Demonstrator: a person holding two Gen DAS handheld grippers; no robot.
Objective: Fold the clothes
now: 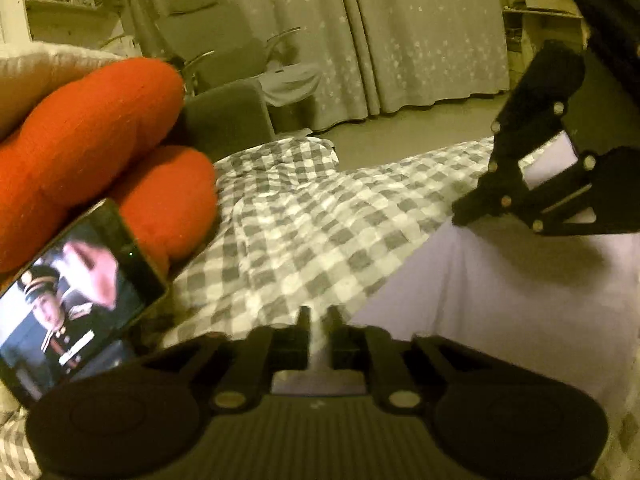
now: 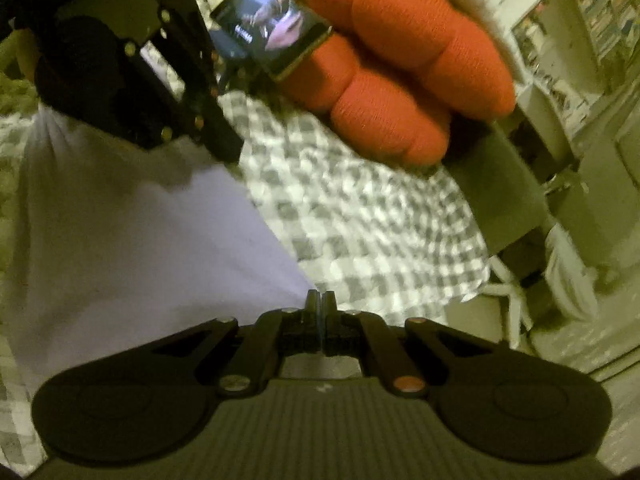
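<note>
A pale white garment (image 1: 500,300) hangs stretched between my two grippers above a grey-and-white checked bedspread (image 1: 304,216). In the left wrist view my left gripper (image 1: 318,320) is shut, with a strip of the garment's edge pinched between its fingers. My right gripper (image 1: 464,212) comes in from the upper right, its tip on the cloth. In the right wrist view my right gripper (image 2: 320,304) is shut on a corner of the garment (image 2: 140,240). My left gripper (image 2: 228,152) holds the far top edge there. The cloth sags between them.
An orange ribbed cushion (image 1: 92,136) lies on the bed with a phone (image 1: 68,300) playing a video propped against it. Beyond the bed are a grey chair (image 1: 224,116), star-patterned curtains (image 1: 400,32) and bookshelves (image 2: 600,12). A white drying rack (image 2: 516,284) stands beside the bed.
</note>
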